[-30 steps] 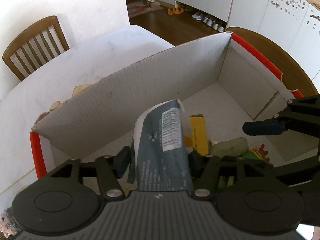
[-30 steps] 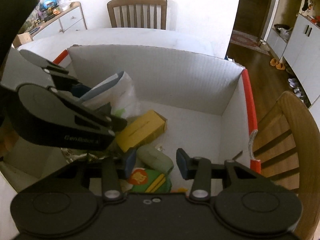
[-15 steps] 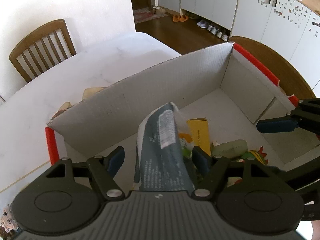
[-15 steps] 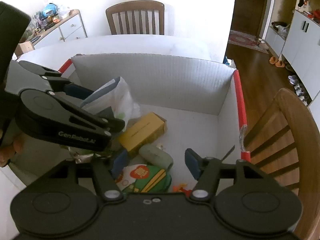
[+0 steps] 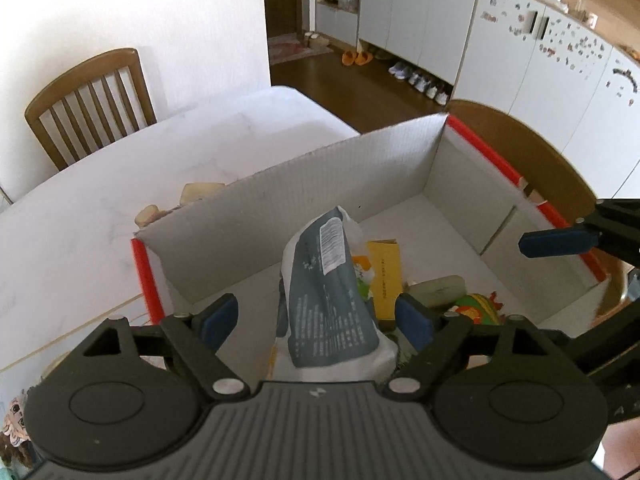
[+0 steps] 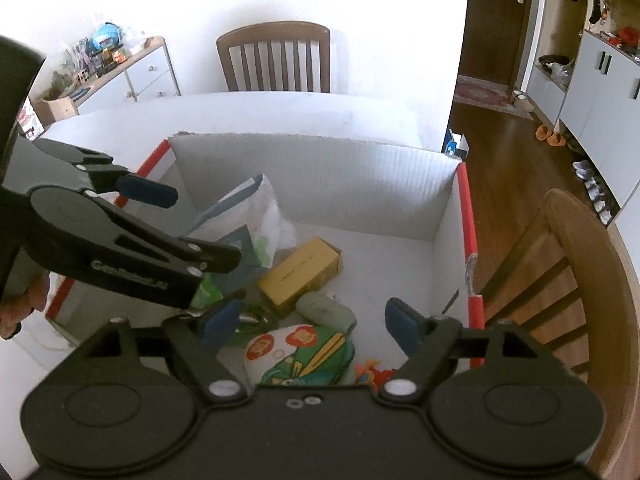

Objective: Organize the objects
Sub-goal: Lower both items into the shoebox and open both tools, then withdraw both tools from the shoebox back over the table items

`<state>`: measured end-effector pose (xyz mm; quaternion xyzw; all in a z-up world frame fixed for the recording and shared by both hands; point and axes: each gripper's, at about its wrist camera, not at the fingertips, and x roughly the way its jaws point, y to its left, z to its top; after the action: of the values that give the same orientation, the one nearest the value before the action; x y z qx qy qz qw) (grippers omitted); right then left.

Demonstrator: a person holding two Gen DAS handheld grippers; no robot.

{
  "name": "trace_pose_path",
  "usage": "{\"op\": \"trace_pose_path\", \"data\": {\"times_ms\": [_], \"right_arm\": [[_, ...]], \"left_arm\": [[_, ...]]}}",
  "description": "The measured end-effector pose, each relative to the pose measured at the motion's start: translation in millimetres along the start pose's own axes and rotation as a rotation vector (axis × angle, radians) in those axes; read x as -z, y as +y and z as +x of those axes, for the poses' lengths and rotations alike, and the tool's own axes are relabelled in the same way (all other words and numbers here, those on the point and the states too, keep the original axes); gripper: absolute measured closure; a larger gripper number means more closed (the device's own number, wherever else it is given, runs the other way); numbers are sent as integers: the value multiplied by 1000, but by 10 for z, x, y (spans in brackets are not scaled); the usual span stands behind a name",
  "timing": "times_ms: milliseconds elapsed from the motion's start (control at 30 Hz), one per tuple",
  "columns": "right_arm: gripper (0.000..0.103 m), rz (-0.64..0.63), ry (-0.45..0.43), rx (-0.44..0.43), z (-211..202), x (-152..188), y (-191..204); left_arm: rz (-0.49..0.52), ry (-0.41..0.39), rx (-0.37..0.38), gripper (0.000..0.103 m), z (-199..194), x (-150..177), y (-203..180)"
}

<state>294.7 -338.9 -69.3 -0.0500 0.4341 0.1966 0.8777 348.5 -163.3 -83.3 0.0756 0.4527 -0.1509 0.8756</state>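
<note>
White tabletop [image 5: 100, 208] bears the cardboard box [image 5: 320, 184] where the grey packet [image 5: 328, 292] and green pouch [image 6: 304, 356] lie released, left gripper [image 5: 316, 316] and right gripper [image 6: 312, 318] just spread, seemingly ready to fetch another item.

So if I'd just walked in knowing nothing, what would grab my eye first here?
Probably the big white cardboard box with red-taped edges on the white table, with a tall grey-and-white bag standing inside. Beside the bag lie a yellow carton and a bright green cartoon pouch. Two black grippers hover over it, left gripper and right gripper, both open.
</note>
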Motion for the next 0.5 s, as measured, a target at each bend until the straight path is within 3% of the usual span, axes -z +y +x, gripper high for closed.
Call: {"op": "trace_pose_path", "data": {"times_ms": [167,300,500], "right_arm": [[12,20,-37,-2,-173,-7,71],[10,29,-53,-7,-260,-26,180],[6,47,-94,-31,-435,-56,445]], "left_arm": [[2,-45,22,17,-260,55,41],[-12,-80,41,6,-473,129,132],[-11,-134,39,4,-801,271,287]]}}
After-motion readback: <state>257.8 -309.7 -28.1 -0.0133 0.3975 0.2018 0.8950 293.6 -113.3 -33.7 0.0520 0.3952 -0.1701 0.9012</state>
